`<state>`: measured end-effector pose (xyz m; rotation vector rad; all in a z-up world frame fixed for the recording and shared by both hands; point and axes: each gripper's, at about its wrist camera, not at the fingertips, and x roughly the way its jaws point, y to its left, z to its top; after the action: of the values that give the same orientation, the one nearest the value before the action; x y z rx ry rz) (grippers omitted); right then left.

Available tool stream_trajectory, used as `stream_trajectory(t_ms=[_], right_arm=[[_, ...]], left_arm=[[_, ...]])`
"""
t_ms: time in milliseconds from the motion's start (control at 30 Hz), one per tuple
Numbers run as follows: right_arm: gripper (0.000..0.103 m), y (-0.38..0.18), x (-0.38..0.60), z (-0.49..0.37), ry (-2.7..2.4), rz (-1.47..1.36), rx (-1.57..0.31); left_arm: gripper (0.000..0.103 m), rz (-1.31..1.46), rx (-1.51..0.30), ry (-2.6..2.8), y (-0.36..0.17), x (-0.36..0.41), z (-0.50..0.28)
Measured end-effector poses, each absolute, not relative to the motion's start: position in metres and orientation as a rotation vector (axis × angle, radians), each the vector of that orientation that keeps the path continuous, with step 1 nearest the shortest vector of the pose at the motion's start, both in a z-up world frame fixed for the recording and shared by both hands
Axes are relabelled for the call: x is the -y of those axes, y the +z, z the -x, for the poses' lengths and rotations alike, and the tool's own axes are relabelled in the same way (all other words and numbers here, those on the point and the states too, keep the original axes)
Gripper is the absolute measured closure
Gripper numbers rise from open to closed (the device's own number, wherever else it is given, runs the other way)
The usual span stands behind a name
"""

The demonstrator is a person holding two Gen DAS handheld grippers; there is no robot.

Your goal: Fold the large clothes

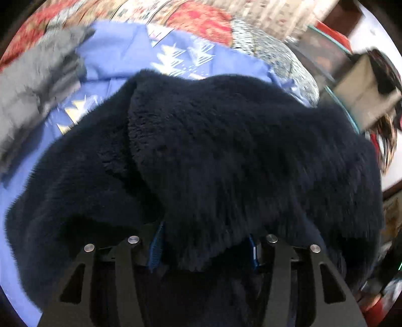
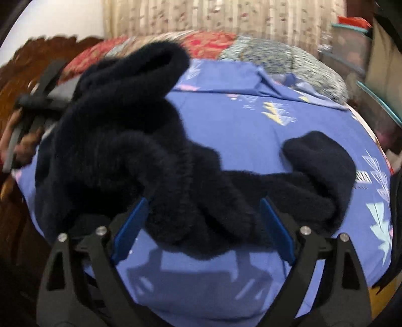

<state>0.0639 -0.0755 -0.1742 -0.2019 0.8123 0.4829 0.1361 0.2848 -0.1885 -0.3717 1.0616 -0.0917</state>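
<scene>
A large dark navy fleece garment (image 1: 213, 156) lies bunched on a blue patterned bedsheet (image 1: 120, 52). In the left wrist view it fills the frame and drapes over my left gripper (image 1: 204, 247), whose blue pads stand apart with fleece between and over them; the fingertips are hidden. In the right wrist view the garment (image 2: 140, 156) stretches from the upper left down between the pads of my right gripper (image 2: 203, 216), which stand wide apart around a thick fold. The left gripper (image 2: 37, 100), held by a hand, shows at the far left behind the raised fleece.
A grey garment (image 1: 32, 85) lies on the sheet at the left. A red floral quilt (image 2: 208, 41) and a speckled pillow (image 2: 281, 57) lie at the bed's far side. A curtain (image 2: 226, 15) hangs behind. Boxes and a glass-topped stand (image 1: 361, 95) stand to the right.
</scene>
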Motion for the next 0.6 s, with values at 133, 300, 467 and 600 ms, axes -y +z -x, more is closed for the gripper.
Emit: stream_trajectory(t_ms=[133,300,467,600], right_arm=[[0.013,-0.186,0.051,-0.077,0.526,0.241,-0.785],[0.094,-0.145,0.052,-0.102,0.429,0.201,-0.710],[0.095,-0.038,0.091,-0.109,0.339,0.059,-0.502],[0.095,0.057,0.101,-0.080,0.399,-0.004,-0.291]], left_arm=[[0.059,0.400,-1.027,-0.041,-0.183,-0.278,-0.148],[0.072,0.379,-0.909,0.104,-0.142,-0.295,-0.142],[0.073,0.395,-0.645,0.177,-0.036,-0.332,-0.080],[0.073,0.372,-0.425,0.181,0.058,-0.339,-0.005]])
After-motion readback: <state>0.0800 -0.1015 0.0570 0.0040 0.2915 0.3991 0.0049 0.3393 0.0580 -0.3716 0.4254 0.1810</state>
